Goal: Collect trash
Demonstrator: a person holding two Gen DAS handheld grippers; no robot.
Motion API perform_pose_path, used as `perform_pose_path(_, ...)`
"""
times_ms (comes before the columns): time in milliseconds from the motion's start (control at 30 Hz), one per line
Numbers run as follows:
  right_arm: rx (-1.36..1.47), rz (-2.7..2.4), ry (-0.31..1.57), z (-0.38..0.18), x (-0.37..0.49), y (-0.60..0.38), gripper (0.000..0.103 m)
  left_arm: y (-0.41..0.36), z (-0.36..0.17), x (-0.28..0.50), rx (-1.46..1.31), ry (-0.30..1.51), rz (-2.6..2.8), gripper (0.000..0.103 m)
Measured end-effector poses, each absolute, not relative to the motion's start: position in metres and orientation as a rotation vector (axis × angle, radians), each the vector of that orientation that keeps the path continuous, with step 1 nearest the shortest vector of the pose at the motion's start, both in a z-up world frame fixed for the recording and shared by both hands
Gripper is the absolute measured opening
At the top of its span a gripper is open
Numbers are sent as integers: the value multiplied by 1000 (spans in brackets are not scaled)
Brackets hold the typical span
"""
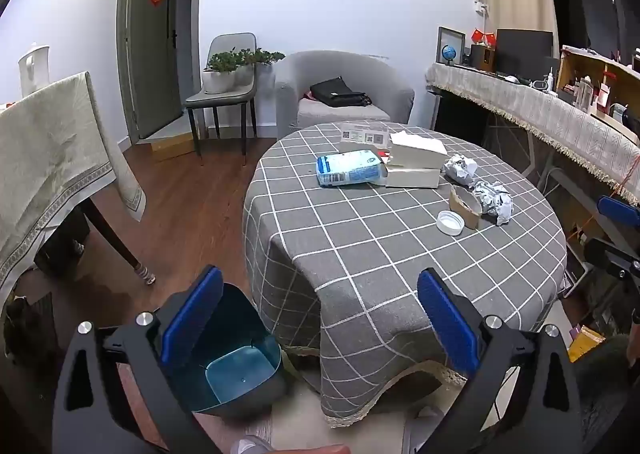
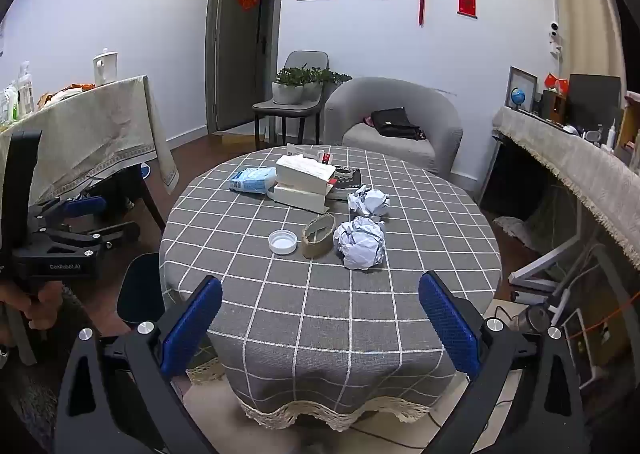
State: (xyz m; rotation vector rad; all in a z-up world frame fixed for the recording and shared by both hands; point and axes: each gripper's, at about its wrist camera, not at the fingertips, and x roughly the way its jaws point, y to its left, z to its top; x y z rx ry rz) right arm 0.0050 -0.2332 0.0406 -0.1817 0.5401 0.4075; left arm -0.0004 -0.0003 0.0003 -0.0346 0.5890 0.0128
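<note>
Left gripper (image 1: 320,318): released, above blue bin (image 1: 240,370)
Right gripper (image 2: 320,318): released, empty
Bench (image 2: 280,294): two paper balls (image 2: 360,240), cardboard ring (image 2: 318,240), white lid (image 2: 283,242)

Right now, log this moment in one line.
left gripper open | right gripper open | paper balls, cap on table | bin empty
</note>
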Motion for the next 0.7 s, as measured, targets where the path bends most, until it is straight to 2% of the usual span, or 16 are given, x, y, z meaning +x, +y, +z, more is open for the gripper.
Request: perform_pose_path(700, -174, 409, 539, 41, 5, -234, 99, -1, 0, 0, -39, 594, 13, 100)
